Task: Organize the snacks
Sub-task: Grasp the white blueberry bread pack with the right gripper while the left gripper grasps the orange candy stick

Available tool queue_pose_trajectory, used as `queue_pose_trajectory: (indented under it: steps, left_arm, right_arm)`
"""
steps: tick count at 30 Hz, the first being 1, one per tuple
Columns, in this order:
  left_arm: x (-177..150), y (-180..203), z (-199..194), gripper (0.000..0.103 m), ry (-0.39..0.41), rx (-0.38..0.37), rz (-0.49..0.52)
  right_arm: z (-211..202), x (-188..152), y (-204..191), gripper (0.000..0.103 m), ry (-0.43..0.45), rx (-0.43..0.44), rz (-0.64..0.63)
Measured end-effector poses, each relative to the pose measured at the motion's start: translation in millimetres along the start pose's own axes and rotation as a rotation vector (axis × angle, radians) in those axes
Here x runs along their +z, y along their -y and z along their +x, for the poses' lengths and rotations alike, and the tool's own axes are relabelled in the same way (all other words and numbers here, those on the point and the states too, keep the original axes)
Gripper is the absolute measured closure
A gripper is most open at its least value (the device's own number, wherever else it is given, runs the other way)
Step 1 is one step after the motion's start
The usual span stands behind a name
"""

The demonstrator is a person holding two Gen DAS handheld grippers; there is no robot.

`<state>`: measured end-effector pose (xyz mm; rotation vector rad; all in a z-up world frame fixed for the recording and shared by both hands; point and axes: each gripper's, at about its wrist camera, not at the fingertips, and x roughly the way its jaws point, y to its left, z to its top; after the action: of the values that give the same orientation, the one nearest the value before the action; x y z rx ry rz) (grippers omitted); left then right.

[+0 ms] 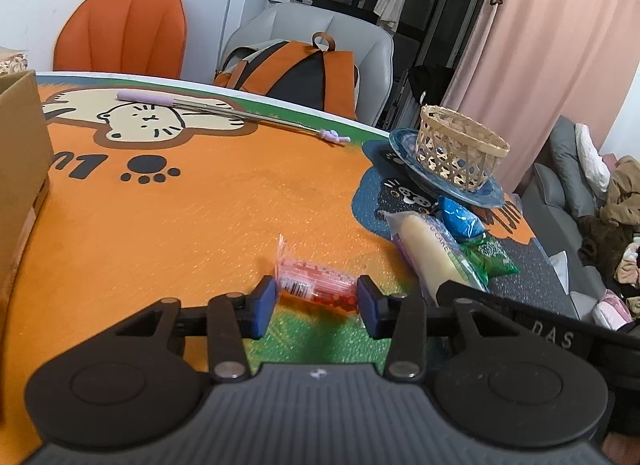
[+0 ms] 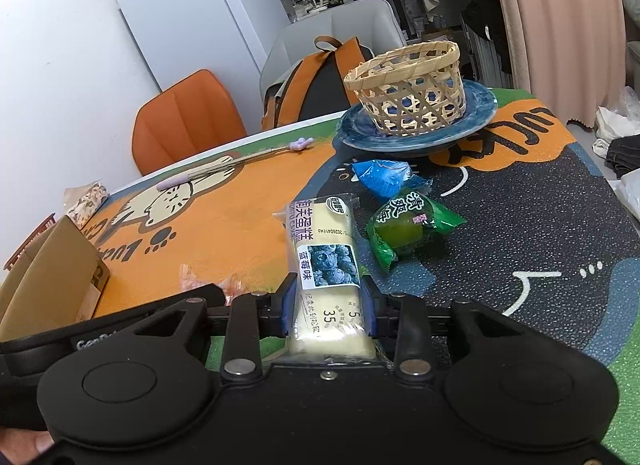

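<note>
Between right claw point(image 2: 328, 305) pads, cake pack point(image 2: 324, 265)

Woven bamboo basket point(image 2: 408, 89) looking matt, sitting on glossy glazed plate point(image 2: 476, 121); snack wrappers point(image 2: 408, 229) shining as crinkly plastic; bench mat point(image 1: 200, 201) showing rough, grainy texture.

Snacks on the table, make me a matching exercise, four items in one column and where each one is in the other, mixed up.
Column one:
1. red snack packet
2. blueberry cake pack
3. woven basket
4. green snack packet

Column two:
A. on the blue plate
B. between the pads of the right claw
C. lying free on the mat beside the blue snack packet
D. between the open pads of the left claw

Pairs: 1-D, 2-B, 3-A, 4-C
</note>
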<state>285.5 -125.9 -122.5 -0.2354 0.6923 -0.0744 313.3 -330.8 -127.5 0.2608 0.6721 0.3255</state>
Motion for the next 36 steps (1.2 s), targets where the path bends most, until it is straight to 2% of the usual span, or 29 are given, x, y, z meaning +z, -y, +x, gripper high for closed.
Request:
queue_pose_trajectory:
  steps: [4, 8, 12, 16, 23, 26, 27, 28, 36]
  left_arm:
    - [0.3, -3.7, -5.3, 0.058, -0.019, 0.002, 0.004]
    - [0.6, -5.9, -8.8, 0.055, -0.006, 0.041, 0.01]
    - [1.3, -5.4, -5.9, 0.036, 0.001, 0.047, 0.003]
    - [-1.1, -1.9, -2.4, 0.029, 0.007, 0.045, 0.009]
    - [-3.6, 6.4, 5.6, 0.03, 0.018, 0.113, 0.056]
    - [-4.9, 9.3, 6.0, 0.041, 0.023, 0.14, 0.081]
    - [-4.9, 8.5, 4.8, 0.048, 0.026, 0.131, 0.08]
    - [-4.6, 7.1, 3.6, 0.051, 0.023, 0.121, 0.073]
    - [-6.8, -8.0, -13.7, 0.054, 0.027, 0.117, 0.029]
  right_arm:
    - [0.2, -0.3, -1.8, 0.069, -0.005, 0.0, -0.013]
    - [1.0, -0.5, -3.4, 0.067, -0.012, -0.003, -0.015]
    - [0.3, -1.0, -4.9, 0.061, -0.012, -0.009, -0.022]
    - [-0.3, -0.8, -4.6, 0.054, -0.008, -0.016, -0.023]
    - [0.6, -1.2, -7.6, 0.049, -0.006, -0.03, -0.043]
    - [1.7, -2.7, -10.9, 0.047, -0.004, -0.038, -0.066]
    - [1.9, -3.2, -12.0, 0.046, -0.003, -0.041, -0.073]
    - [2.3, -3.7, -13.6, 0.044, -0.002, -0.044, -0.082]
    - [6.6, -7.6, -23.5, 0.04, 0.015, -0.072, -0.138]
